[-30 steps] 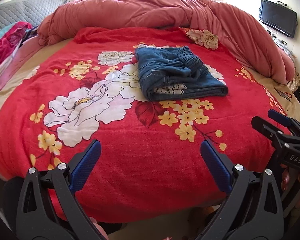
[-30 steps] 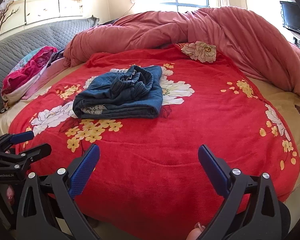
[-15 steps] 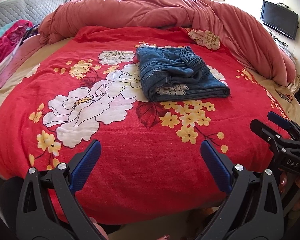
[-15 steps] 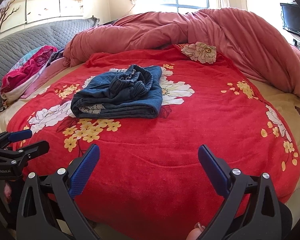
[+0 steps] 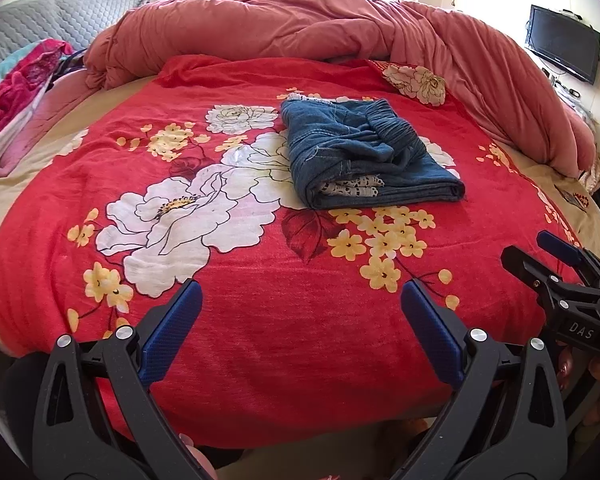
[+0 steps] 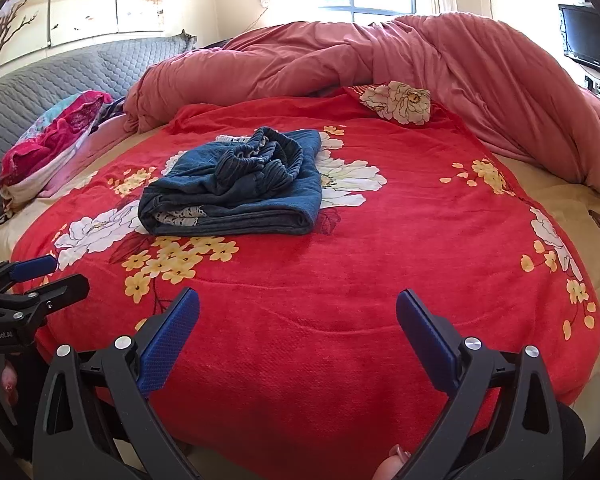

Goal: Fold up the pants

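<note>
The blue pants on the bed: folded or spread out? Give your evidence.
Folded. The blue pants lie as a compact stacked rectangle on the red blanket, layered edges facing the cameras, elastic waistband bunched on top.

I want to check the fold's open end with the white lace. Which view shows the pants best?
The left wrist view: the folded pants lie nearer its centre, layers and lace facing the camera. The right wrist view shows them off left, with the waistband bunched on top.

A: Left gripper [image 5: 300, 312]?
B: Jaws spread wide, blue pads [image 5: 170, 330] apart, nothing between them.
A: Right gripper [image 6: 298, 316]?
B: Same: jaws wide, empty. Both level, side by side, pointing forward.
</note>
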### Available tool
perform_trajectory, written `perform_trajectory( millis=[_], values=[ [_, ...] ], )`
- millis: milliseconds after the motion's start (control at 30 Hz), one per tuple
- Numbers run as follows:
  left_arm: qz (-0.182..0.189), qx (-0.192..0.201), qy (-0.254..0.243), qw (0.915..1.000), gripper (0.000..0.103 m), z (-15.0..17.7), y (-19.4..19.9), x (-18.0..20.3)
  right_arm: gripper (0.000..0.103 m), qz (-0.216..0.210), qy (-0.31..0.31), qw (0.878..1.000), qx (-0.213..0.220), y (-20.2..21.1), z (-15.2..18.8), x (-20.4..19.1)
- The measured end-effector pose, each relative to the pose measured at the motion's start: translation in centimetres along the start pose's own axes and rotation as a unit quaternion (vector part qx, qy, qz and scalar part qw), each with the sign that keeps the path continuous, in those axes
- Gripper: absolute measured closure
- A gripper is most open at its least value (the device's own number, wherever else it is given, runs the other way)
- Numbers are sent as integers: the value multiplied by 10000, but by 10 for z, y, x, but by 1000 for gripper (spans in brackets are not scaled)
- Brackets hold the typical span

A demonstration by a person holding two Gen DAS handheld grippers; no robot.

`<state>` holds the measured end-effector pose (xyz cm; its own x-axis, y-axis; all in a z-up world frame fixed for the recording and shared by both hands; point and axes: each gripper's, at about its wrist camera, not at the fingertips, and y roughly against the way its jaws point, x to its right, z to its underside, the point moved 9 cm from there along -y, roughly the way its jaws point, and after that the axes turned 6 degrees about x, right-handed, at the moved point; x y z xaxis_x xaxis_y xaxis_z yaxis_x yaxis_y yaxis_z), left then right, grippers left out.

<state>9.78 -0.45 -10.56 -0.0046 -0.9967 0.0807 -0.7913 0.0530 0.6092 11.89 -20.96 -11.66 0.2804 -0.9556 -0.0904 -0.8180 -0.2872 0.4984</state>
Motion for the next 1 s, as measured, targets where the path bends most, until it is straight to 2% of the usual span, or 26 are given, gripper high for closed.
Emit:
perform_trajectory(
  millis=[1000],
  values=[
    [-47, 30, 42, 10000, 9, -4, 4, -2, 5, 3, -14, 10000, 18, 1, -1, 4]
  ],
)
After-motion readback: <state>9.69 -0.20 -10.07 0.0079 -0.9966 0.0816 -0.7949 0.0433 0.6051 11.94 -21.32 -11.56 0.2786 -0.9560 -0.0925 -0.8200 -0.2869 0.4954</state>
